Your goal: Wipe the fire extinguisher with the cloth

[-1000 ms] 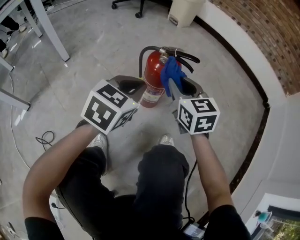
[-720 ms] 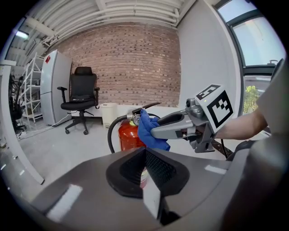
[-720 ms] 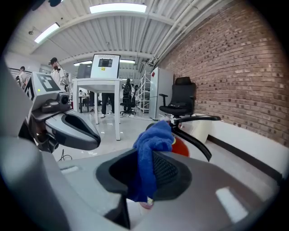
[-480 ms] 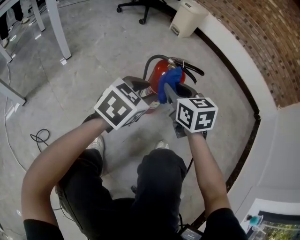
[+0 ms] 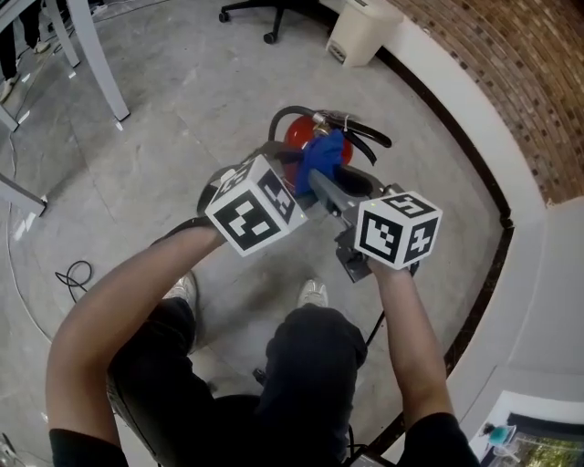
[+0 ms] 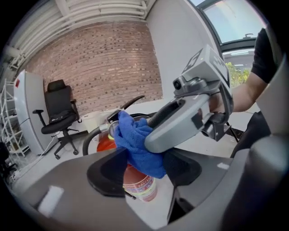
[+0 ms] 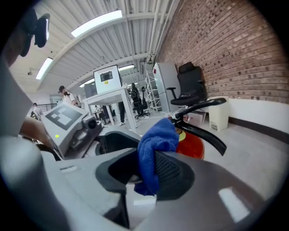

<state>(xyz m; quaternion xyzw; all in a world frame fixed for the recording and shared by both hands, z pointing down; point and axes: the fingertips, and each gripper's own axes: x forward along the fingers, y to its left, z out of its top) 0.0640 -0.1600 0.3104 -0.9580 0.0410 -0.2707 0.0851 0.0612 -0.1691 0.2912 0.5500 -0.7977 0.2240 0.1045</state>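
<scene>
**Grey floor (image 5: 182, 82) by the brick wall (image 5: 511, 73): wipe in hand at the neck**

Fire extinguisher (image 5: 294, 135) stands upright on the floor. Right gripper (image 5: 321, 182) is clamped on the blue cloth (image 5: 321, 157), which sits at the extinguisher's neck. Left gripper (image 5: 265, 169) has just been spreading its jaws; the red body sits between them, not gripped. My read: next I drag the cloth down the cylinder.

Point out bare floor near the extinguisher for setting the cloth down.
Bare floor lies between the fire extinguisher and the table legs, and between it and the waste bin. A narrower strip runs along the baseboard. Crowded: at the extinguisher, where the blue cloth sits, and by the shoes.
</scene>
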